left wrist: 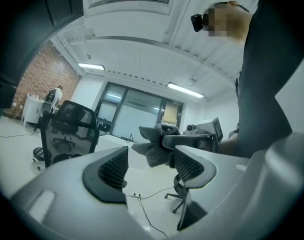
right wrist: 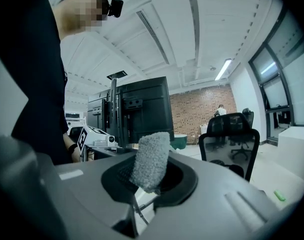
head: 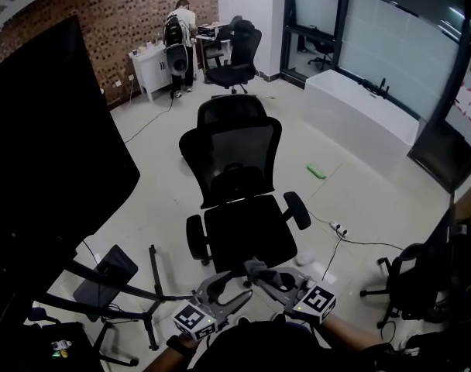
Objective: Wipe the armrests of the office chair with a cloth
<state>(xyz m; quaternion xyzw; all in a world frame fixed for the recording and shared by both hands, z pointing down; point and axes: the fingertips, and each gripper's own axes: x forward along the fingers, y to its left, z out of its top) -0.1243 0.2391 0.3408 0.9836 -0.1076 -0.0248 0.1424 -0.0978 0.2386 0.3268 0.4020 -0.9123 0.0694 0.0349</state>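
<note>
The black mesh office chair stands mid-floor, its back toward me, with its left armrest and right armrest both bare. Both grippers are held low in front of me, short of the seat. My left gripper is open and nothing lies between its fingers. My right gripper is shut on a grey cloth, which sticks up from the jaws. In the left gripper view that cloth shows bunched beyond the open jaws. The chair is also in the right gripper view, at the right.
A tripod's legs spread at the lower left beside a big black panel. A power strip with its cable and a green object lie on the floor. Another chair stands right. A person stands far back.
</note>
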